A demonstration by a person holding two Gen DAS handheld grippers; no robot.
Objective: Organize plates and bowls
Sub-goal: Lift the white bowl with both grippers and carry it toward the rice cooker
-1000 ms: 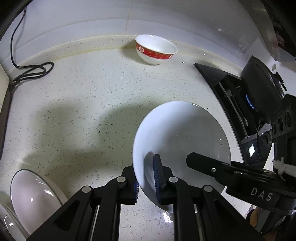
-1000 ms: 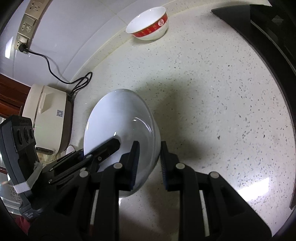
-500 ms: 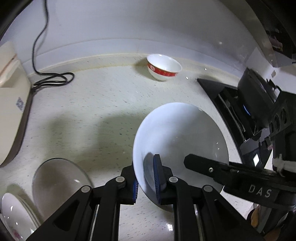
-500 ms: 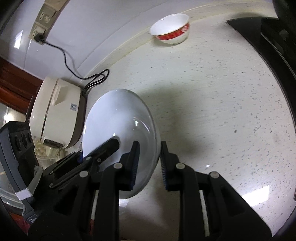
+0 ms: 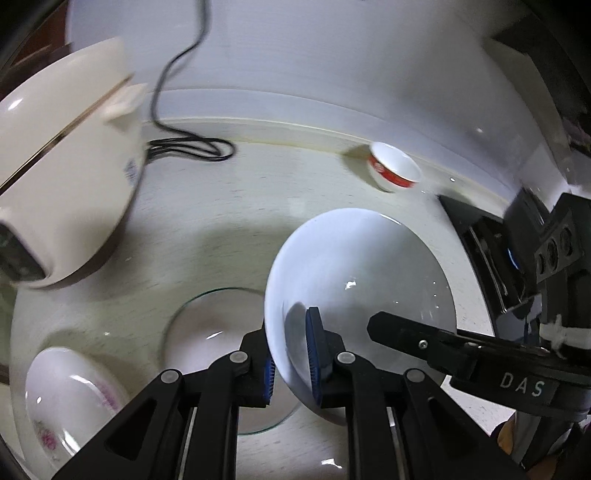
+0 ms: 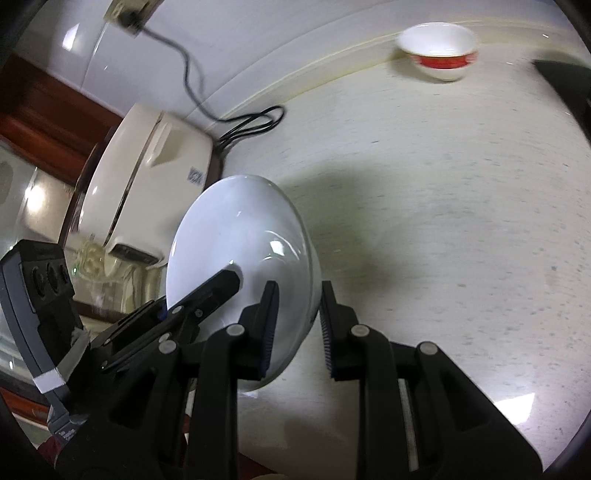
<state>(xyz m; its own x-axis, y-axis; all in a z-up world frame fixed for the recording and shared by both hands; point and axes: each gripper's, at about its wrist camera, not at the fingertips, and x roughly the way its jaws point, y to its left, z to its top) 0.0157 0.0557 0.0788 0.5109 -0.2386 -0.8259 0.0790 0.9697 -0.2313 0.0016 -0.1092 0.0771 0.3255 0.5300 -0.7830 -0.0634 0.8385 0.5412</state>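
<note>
A large white bowl (image 5: 362, 280) hangs tilted above the speckled counter (image 5: 236, 229), held by its rim from two sides. My left gripper (image 5: 291, 360) is shut on the rim's near left part, one blue pad inside and one outside. In the right wrist view my right gripper (image 6: 299, 323) is shut on the bowl (image 6: 240, 251) at the opposite rim. A clear glass dish (image 5: 207, 332) lies on the counter below the bowl. Beside it sits a white dish with pink flowers (image 5: 66, 398). A small red-banded bowl (image 5: 395, 171) stands by the back wall.
A cream rice cooker (image 5: 66, 166) stands at the left, its black cable (image 5: 192, 147) coiled behind it and running up to a wall socket (image 6: 125, 14). A black stove (image 5: 480, 236) borders the counter on the right.
Both grippers have carried the white bowl leftward and a little up. The rice cooker, the glass dish and the flowered dish have come further into view; the red-banded bowl has drifted right.
</note>
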